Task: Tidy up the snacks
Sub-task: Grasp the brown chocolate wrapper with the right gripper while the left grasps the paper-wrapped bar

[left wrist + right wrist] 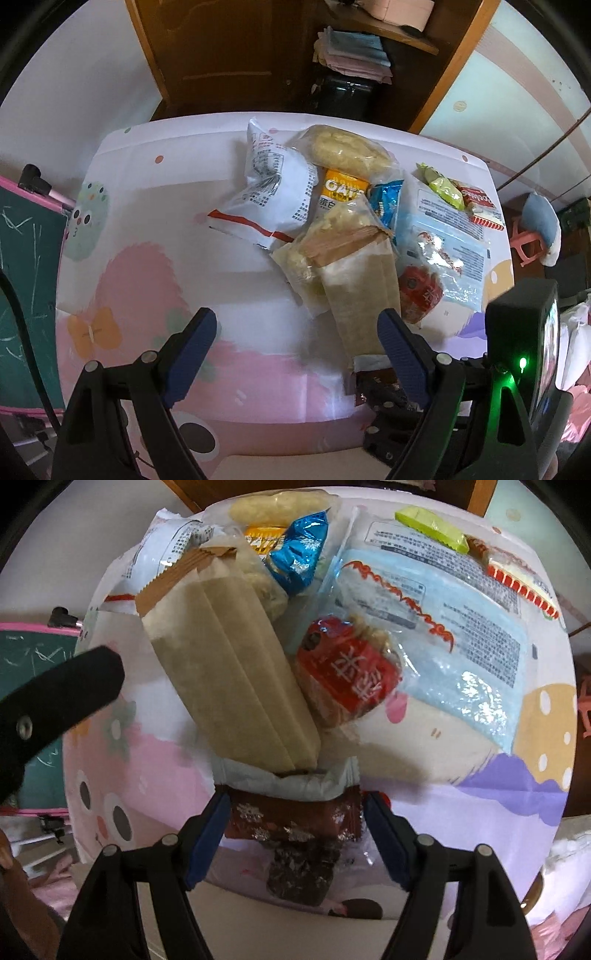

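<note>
A heap of snack packets lies on the table's cartoon-print cloth (147,280). In it are a long tan packet (229,672), a red packet (347,672), a pale blue bag (461,627), a blue foil sweet (299,557), a white bag (273,192) and a bun pack (343,151). My right gripper (295,823) points down over a dark red snowflake packet (291,823). The packet lies between the jaws, its edges right at the pads, with no squeeze visible. My left gripper (295,350) stands wide open above bare cloth, left of the tan packet (354,295).
A green chalkboard (26,277) stands off the table's left side and a pink stool (528,247) off its right. A wooden door (229,55) and shelves with folded cloth (351,51) are behind. The table's near edge runs just under both grippers.
</note>
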Action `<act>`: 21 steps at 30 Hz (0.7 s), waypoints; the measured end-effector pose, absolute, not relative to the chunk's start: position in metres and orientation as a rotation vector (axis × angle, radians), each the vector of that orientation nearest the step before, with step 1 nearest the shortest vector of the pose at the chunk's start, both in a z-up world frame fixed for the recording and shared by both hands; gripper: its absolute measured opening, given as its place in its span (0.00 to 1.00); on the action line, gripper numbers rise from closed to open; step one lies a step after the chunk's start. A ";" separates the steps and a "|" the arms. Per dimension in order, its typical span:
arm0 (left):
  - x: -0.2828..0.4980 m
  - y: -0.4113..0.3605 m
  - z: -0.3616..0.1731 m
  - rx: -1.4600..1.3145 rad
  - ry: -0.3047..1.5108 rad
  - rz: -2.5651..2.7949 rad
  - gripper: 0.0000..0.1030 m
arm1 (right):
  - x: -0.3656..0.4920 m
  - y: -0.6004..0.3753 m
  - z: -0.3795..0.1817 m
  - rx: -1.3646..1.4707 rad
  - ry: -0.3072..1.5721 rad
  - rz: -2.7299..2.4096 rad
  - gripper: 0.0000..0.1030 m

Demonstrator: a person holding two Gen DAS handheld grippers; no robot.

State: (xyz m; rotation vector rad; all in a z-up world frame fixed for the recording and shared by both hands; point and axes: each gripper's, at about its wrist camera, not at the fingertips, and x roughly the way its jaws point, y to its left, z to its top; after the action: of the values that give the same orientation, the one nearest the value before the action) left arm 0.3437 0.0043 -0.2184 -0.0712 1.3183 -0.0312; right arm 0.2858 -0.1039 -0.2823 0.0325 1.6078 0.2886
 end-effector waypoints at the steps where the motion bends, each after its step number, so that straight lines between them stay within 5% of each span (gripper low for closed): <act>1: 0.344 0.006 -0.219 -0.078 1.321 -0.031 0.86 | 0.284 -0.103 -0.282 0.006 1.606 0.288 0.58; 6: 0.344 0.002 -0.225 -0.093 1.341 -0.036 0.86 | 0.273 -0.109 -0.281 0.030 1.613 0.330 0.25; 21: 0.360 -0.040 -0.272 -0.102 1.441 0.021 0.86 | 0.267 -0.169 -0.265 0.160 1.554 0.269 0.18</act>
State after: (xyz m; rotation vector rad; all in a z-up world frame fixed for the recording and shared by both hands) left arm 0.3600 -0.0403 -0.2721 -0.1021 1.4405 0.0206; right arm 0.2665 -0.1695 -0.2646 0.1596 1.5539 0.2688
